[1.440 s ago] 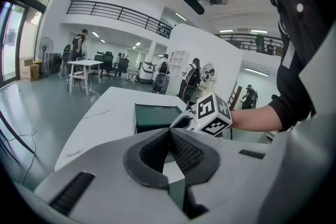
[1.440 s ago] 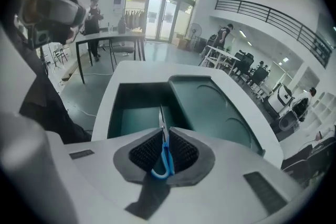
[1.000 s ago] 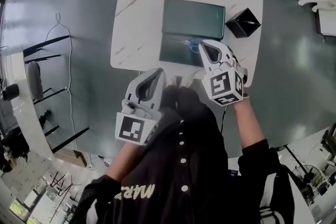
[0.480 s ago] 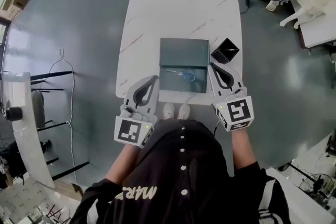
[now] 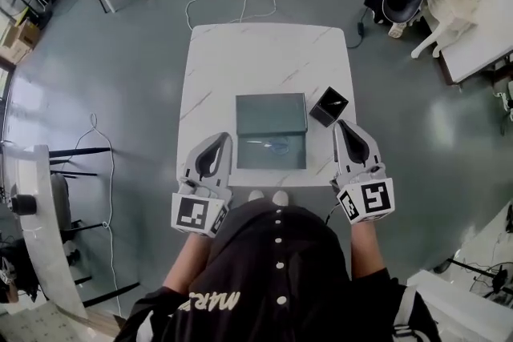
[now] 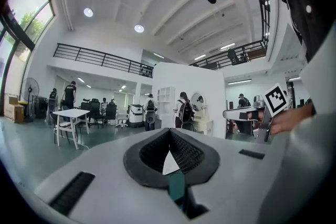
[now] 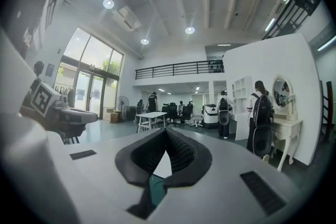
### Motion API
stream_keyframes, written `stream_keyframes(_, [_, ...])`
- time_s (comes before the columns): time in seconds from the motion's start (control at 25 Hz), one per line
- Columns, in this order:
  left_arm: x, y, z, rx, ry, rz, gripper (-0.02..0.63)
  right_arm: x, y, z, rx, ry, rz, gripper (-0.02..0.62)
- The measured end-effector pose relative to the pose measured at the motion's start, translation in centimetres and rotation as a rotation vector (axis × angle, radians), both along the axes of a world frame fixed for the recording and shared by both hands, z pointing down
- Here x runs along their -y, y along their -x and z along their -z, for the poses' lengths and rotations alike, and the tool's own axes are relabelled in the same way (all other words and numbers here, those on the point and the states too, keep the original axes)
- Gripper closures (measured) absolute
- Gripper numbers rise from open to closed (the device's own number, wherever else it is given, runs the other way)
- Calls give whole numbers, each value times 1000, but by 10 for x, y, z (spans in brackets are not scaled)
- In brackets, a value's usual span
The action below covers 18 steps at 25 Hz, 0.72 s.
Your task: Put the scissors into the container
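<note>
Left claw [image 5: 220, 138]: pinched together, holds nothing. Scissors [image 5: 272, 145]: lie flat on the green mat [image 5: 271, 112], at 3 o'clock from that claw, long side running 9 to 3. Black box [image 5: 329, 106]: sits at 2 o'clock from scissors. Right claw [image 5: 345, 126]: pinched together, empty, nearest the box.

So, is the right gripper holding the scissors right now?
No, the right gripper has its fingers shut together with nothing between them.
</note>
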<state>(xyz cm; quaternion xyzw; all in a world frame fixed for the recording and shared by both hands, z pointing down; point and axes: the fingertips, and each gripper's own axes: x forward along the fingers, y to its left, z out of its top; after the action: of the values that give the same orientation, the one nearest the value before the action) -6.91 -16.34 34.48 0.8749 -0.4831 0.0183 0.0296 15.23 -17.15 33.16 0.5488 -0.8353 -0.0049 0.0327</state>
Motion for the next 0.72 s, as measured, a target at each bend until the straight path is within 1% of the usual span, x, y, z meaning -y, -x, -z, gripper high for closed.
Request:
stream_keyframes(0.08, [-2, 4, 3, -5, -14, 14, 580, -8, -16, 3, 29, -37, -49, 581])
stream_keyframes(0.2, [-4, 11, 5, -3, -33, 35, 580, -19, -38, 6, 42, -102, -139, 581])
stream_keyframes(0.28, [-3, 16, 3, 10, -25, 43, 580, -24, -47, 11, 52, -136, -184, 581])
stream_keyframes(0.36, [-2, 19, -1, 19, -16, 51, 580, -28, -54, 12, 67, -147, -209, 582])
stream_keyframes(0.48, [-2, 22, -1, 22, -15, 60, 580, -31, -59, 8, 74, -138, -221, 581])
stream_keyframes(0.72, [-6, 18, -2, 29, -9, 52, 580, -33, -51, 7, 70, -127, -187, 581])
